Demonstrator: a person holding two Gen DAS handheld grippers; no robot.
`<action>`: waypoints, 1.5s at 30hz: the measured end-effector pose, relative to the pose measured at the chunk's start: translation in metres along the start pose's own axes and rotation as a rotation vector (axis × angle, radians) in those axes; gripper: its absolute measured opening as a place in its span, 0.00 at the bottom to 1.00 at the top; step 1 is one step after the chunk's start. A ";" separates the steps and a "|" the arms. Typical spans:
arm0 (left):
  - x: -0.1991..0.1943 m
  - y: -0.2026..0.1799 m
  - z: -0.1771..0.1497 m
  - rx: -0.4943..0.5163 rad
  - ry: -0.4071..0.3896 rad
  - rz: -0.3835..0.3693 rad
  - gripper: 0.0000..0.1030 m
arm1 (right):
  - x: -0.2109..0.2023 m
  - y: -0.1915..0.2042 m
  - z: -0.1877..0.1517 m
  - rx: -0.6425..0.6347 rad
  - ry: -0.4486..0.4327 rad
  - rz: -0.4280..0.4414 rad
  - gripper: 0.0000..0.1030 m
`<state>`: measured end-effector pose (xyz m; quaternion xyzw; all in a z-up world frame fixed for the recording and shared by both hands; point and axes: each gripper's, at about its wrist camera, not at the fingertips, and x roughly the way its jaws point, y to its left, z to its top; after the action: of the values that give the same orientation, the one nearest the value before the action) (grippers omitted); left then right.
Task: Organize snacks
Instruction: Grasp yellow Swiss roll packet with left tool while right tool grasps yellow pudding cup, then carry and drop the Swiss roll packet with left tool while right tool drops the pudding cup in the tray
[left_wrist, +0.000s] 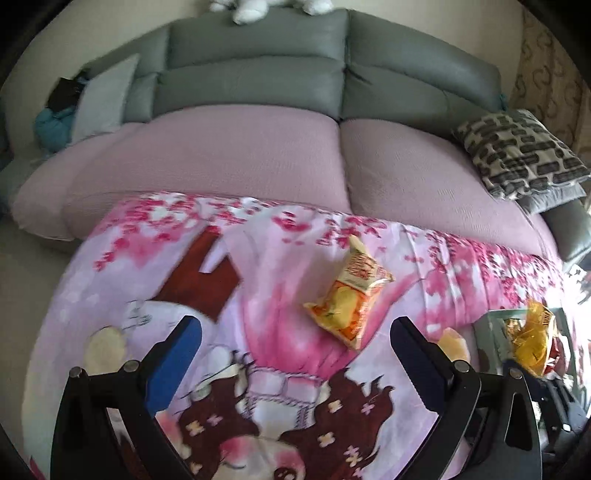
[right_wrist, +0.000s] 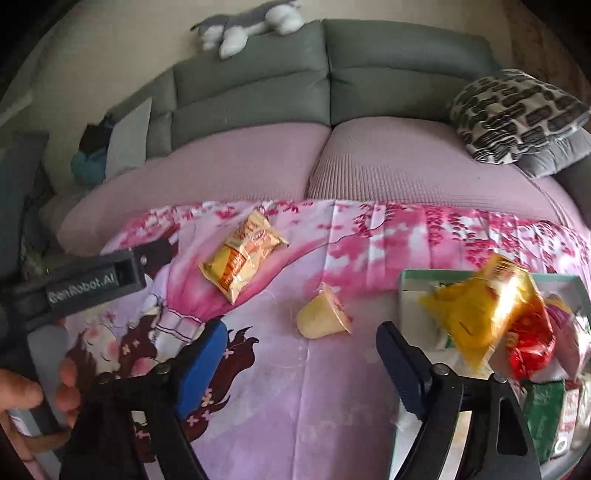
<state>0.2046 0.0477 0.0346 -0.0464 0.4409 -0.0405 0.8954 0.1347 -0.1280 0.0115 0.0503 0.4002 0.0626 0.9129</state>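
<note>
A yellow-orange snack packet (left_wrist: 349, 295) lies on the pink printed cloth (left_wrist: 258, 258), just beyond my open, empty left gripper (left_wrist: 295, 336). It also shows in the right wrist view (right_wrist: 242, 260). A pale yellow jelly cup (right_wrist: 323, 314) lies on its side ahead of my open, empty right gripper (right_wrist: 301, 341); in the left wrist view the jelly cup (left_wrist: 454, 343) peeks past the right finger. A pale green tray (right_wrist: 410, 280) at the right holds a yellow packet (right_wrist: 480, 310), a red wrapper (right_wrist: 528, 343) and a green carton (right_wrist: 545, 410).
A grey sofa (right_wrist: 332, 85) with pink seat cushions (right_wrist: 406, 170) stands behind the cloth. A patterned pillow (right_wrist: 509, 114) lies at the right, a plush toy (right_wrist: 251, 29) on the sofa back. The left gripper's body (right_wrist: 92, 284) and a hand show at the left.
</note>
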 end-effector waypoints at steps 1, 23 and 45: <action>0.007 -0.002 0.002 0.007 0.015 -0.015 0.99 | 0.006 0.001 0.001 -0.008 0.013 -0.003 0.76; 0.108 -0.044 0.022 0.164 0.192 -0.041 0.47 | 0.077 0.005 0.006 -0.153 0.152 -0.115 0.48; -0.025 -0.037 -0.028 -0.123 -0.018 -0.116 0.38 | -0.017 -0.006 -0.002 -0.034 0.045 -0.044 0.42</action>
<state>0.1659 0.0122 0.0422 -0.1272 0.4310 -0.0646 0.8910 0.1225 -0.1367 0.0216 0.0244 0.4205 0.0504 0.9056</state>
